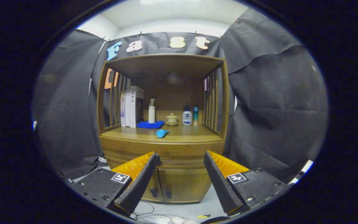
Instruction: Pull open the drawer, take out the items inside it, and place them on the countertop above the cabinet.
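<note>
Gripper view: wooden cabinet's drawer (163, 155) sits closed under the table (182, 132); claw (181, 163) spread wide, holding nothing, short of it.

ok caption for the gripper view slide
Open gripper faces the closed wooden cabinet, a blue tube lying on its countertop.

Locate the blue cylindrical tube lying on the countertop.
The blue cylindrical tube lies near the wooden countertop's front edge, before the folded blue cloth, beyond the open gripper.
</note>
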Demonstrator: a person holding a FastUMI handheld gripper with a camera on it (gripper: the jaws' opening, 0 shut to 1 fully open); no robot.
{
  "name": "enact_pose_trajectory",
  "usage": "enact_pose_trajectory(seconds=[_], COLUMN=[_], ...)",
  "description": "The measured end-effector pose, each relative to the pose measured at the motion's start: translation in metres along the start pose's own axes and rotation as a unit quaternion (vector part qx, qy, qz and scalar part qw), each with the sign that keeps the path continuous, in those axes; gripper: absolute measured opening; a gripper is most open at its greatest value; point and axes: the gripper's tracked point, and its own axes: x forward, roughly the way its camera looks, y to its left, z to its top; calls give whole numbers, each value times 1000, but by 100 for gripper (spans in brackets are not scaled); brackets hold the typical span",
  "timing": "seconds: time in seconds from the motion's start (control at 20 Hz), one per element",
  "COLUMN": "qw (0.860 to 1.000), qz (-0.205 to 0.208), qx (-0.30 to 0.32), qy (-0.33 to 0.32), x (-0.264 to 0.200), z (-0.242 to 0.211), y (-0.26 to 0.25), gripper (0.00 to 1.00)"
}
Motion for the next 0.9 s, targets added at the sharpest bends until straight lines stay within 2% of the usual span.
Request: enact_pose_trajectory(seconds=[0.45, 0.9], qw=[1000, 1000], qz=[-11, 1], qx=[7, 4], qy=[3, -5], x=[-21, -25], z=[0, 6], y=[-22, -12], gripper=[99, 99])
